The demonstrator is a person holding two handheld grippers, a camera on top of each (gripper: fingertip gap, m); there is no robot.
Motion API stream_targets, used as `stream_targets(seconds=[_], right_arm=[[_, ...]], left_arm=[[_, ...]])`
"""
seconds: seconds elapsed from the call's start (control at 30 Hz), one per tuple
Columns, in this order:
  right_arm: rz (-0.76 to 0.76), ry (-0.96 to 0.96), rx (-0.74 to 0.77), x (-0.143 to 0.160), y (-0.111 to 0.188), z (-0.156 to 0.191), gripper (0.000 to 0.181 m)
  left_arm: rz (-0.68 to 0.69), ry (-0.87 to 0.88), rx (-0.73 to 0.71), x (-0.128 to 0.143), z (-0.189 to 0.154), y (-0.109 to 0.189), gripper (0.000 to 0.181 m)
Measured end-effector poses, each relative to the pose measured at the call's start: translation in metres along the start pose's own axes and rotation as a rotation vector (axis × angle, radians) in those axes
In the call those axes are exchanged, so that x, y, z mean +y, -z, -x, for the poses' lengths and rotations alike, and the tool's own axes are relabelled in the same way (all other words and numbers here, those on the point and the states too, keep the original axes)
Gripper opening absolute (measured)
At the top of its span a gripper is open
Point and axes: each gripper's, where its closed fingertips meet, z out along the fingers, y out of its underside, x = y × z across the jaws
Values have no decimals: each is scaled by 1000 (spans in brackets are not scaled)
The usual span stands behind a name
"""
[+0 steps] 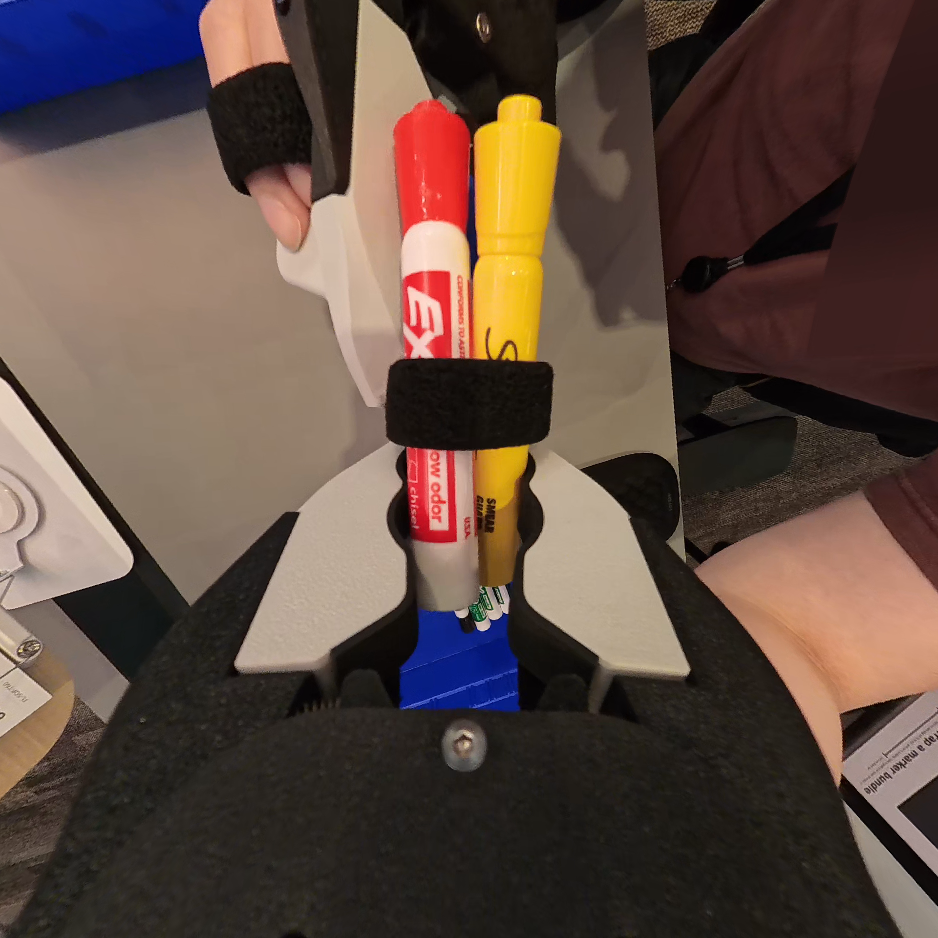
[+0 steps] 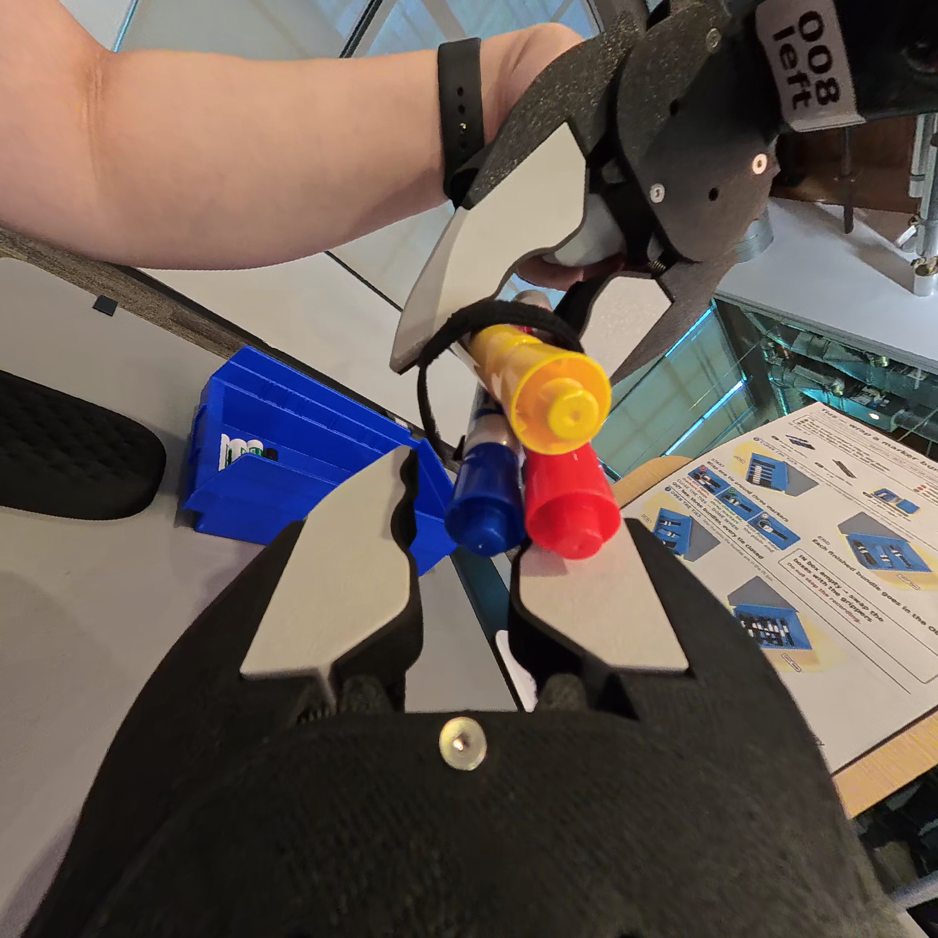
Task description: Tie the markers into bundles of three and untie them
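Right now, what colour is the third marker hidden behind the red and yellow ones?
Blue; the right wrist view shows its cap best, beside the red marker and below the yellow marker.

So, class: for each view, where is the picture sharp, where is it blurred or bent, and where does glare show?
Left wrist view: black fabric strap sharp, thumb soft, frame edges bowed. Right wrist view: yellow plastic marker cap sharp with mild glare, forearm blurred, printed sheet curved.
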Motion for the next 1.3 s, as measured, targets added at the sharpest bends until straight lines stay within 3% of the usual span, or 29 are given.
stream_targets(seconds=[0.47, 1.3], right_arm=[[-12, -41, 12, -3, 3, -4, 28], [100, -201, -139, 11, -3, 12, 19]], left_arm=[[-11, 3, -9, -2, 1, 2, 39], [-78, 13, 12, 8, 1, -14, 39]])
